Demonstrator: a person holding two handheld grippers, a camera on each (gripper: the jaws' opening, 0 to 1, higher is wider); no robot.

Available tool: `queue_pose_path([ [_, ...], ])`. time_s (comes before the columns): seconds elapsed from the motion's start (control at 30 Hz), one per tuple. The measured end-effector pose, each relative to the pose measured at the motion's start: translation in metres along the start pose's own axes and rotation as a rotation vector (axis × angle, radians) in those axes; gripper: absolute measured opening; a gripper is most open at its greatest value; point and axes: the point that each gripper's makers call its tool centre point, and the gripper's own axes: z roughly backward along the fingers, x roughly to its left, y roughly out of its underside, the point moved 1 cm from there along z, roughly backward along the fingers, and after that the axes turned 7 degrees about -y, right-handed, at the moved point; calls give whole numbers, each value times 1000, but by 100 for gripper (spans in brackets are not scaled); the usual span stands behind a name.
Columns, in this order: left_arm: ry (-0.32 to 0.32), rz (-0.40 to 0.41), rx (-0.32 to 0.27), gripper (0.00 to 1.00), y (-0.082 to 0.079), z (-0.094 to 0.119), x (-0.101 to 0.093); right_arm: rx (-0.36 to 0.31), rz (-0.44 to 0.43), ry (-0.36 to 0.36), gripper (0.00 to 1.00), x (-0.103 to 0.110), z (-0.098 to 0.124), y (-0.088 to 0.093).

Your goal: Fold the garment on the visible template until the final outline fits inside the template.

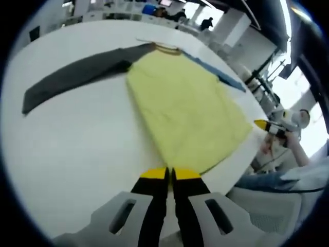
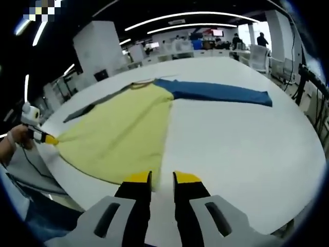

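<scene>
Big white worktop (image 2: pixel 247 144) with the yellow garment (image 2: pixel 123 134) spread flat. My left tool (image 1: pixel 170 174) is pinched on its hem; right tool (image 2: pixel 162 178), slightly spread, hovers just off the edge.

Open office, curved ceiling lights (image 2: pixel 205 18)

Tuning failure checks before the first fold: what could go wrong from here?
1. The right tongs stand open at the hem of the yellow garment, while the left tongs look shut. Lifting now could skew the fold.
2. The gray sleeve and blue sleeve lie spread wide and may end up outside the outline.
3. The hem lies near the edge of the table; a pull could drag it off.
</scene>
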Motion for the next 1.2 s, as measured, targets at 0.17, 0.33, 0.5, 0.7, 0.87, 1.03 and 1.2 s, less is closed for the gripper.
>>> queue_pose_path([
  [0.17,3,5,1,0,0,0,0,14,7,-19,16,7,-9,2],
  [0.33,5,7,5,0,1,0,1,49,37,-10,16,8,-15,7],
  [0.5,5,13,12,0,3,-2,2,44,29,-1,4,4,-15,11],
  [0.7,9,18,8,0,-1,5,1,14,6,-10,3,9,-5,1],
  [0.87,14,6,22,0,-2,9,-1,-58,-35,-18,3,13,12,-17],
  [1.03,3,-16,72,0,7,3,-2,-22,-4,-19,3,17,12,-10],
  [1.2,-24,-58,130,0,21,-3,-1,23,-11,-17,3,15,7,8],
])
